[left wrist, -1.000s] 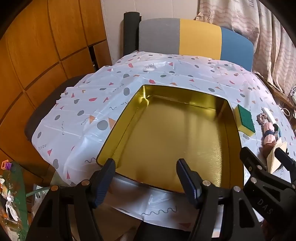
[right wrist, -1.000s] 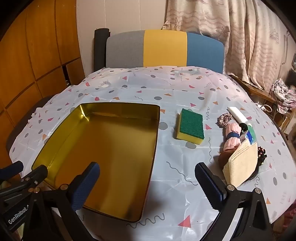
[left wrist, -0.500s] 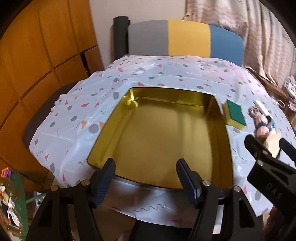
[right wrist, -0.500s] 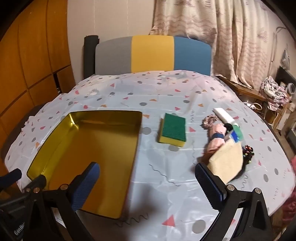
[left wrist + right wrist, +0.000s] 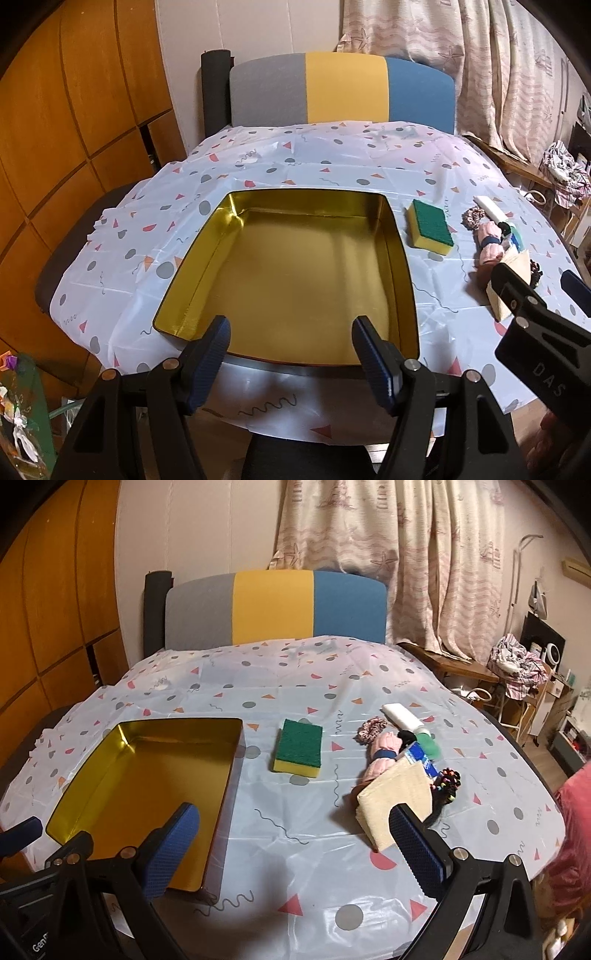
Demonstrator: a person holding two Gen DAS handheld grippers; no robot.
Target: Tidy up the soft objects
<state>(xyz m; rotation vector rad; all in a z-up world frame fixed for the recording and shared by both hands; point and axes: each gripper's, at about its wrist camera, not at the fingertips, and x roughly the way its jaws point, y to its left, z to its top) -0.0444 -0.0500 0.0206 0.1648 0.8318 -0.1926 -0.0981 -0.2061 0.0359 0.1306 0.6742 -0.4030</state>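
Note:
A gold metal tray [image 5: 207,266] [image 5: 236,775] lies empty on the patterned tablecloth. Right of it lies a green and yellow sponge [image 5: 430,227] [image 5: 299,747]. Further right is a pile: a cream folded cloth [image 5: 395,805] [image 5: 517,266], a pink rolled cloth with a dark band [image 5: 382,757] [image 5: 489,245], a scrunchie [image 5: 371,729] [image 5: 472,218], a white tube [image 5: 400,716] and beaded hair ties [image 5: 447,782]. My left gripper [image 5: 290,354] is open over the tray's near edge. My right gripper [image 5: 295,845] is open and empty, above the table's near edge, short of the pile.
A grey, yellow and blue chair back [image 5: 273,607] stands behind the table. Wooden panels [image 5: 74,110] are on the left, curtains [image 5: 406,554] at the back. A side shelf with clothes [image 5: 517,664] is at the right. The table edge is just below the grippers.
Both grippers have drawn back and risen from the table, so the tray and the pile look smaller and farther. Both stay open. Nothing on the table has moved.

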